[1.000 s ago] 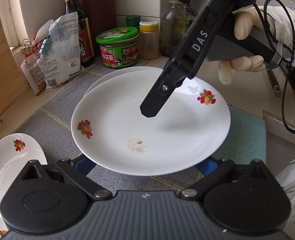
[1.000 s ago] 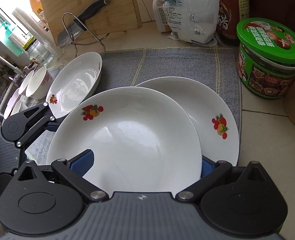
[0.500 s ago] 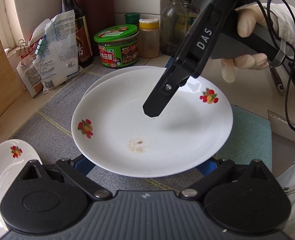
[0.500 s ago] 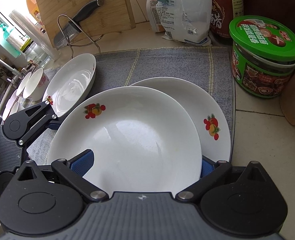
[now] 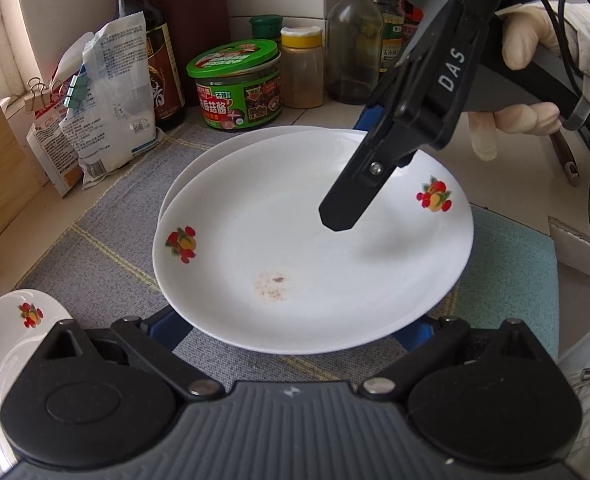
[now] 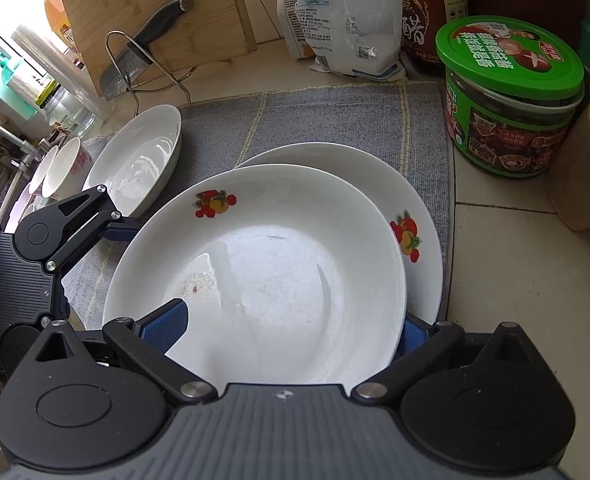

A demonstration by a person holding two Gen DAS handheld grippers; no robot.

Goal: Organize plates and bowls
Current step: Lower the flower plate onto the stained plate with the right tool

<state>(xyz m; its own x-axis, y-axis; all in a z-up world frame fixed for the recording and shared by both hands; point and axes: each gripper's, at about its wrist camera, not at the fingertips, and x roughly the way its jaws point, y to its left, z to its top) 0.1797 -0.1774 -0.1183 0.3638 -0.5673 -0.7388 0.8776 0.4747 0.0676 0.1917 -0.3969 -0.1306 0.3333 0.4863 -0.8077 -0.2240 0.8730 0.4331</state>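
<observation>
A white plate with fruit prints (image 5: 295,248) hangs just above a second, matching plate (image 5: 231,148) on the grey mat; it also fills the right wrist view (image 6: 279,272) over the lower plate (image 6: 415,208). My right gripper (image 6: 291,332) is shut on the top plate's rim, one finger (image 5: 347,200) above and one beneath. My left gripper (image 5: 291,330) is open, its blue pads wide on either side of the plate's near edge. A third plate (image 5: 7,332) lies at the lower left, also in the right wrist view (image 6: 135,168).
A green-lidded jar (image 5: 235,84), soy sauce bottle (image 5: 143,40), bags (image 5: 107,96) and spice jars (image 5: 301,66) line the back wall. A cutting board and knife rack (image 6: 143,60) and small bowls (image 6: 61,166) stand near the sink. A teal cloth (image 5: 511,280) lies at right.
The top plate has shifted slightly right and farther over the lower plate, carried by my right gripper. My left gripper stays open around its near edge.
</observation>
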